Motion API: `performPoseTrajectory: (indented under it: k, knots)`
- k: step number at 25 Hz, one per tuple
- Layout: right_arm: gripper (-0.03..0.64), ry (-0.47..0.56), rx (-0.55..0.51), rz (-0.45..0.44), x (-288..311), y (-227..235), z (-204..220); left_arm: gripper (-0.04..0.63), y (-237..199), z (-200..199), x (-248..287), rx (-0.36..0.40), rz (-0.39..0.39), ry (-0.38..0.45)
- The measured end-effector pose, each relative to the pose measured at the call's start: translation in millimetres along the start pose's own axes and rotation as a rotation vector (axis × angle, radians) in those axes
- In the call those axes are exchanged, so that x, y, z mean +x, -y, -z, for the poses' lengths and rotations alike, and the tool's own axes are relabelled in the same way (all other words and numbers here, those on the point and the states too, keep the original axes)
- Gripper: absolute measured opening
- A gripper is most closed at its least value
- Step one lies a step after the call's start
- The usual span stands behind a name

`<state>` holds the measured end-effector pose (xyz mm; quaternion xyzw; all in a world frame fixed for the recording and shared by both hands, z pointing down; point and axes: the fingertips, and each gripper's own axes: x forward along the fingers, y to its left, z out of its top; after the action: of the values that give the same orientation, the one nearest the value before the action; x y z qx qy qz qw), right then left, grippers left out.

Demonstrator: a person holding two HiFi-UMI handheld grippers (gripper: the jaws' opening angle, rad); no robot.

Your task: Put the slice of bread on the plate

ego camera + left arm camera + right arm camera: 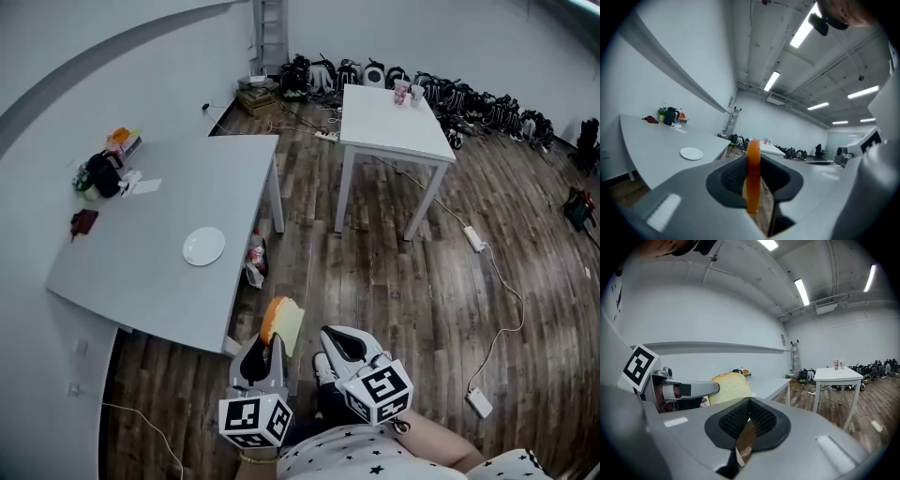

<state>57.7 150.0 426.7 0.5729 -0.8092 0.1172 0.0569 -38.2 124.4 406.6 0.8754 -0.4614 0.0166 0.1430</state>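
1. Left gripper (274, 343), nearest the head camera, clamps the slice of bread (284, 322) by its lower part. The slice stands upright, with orange-brown crust and pale crumb, and is edge-on between the jaws in the left gripper view.
2. Slice hangs in the air just off the grey table's (141, 267) near corner, over wood floor.
3. Both grippers point roughly level. Right gripper (330, 336) is beside the left, farther from the grey table, jaw tips together, nothing between.
4. Plate (203, 247) lies on the grey table near its floor-side edge, with bare tabletop all round.
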Motion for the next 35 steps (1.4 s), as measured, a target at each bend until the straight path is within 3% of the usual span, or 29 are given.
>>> performPoseTrajectory:
  k: [7, 21, 28, 35]
  knots:
    - [-0.002, 0.0, -0.012, -0.099, 61, 0, -16, 0.087, -42, -14, 26, 0.007, -0.081, 0.022]
    - [-0.002, -0.008, -0.086, -0.277, 237, 38, -85, 0.087, -139, -66, 151, -0.002, -0.198, 0.059]
    - [-0.002, -0.041, -0.137, -0.385, 306, 33, -85, 0.087, -201, -64, 192, -0.068, -0.288, 0.056]
    - [-0.002, -0.097, -0.131, -0.424, 345, 31, -79, 0.088, -257, -64, 208, -0.178, -0.372, 0.069]
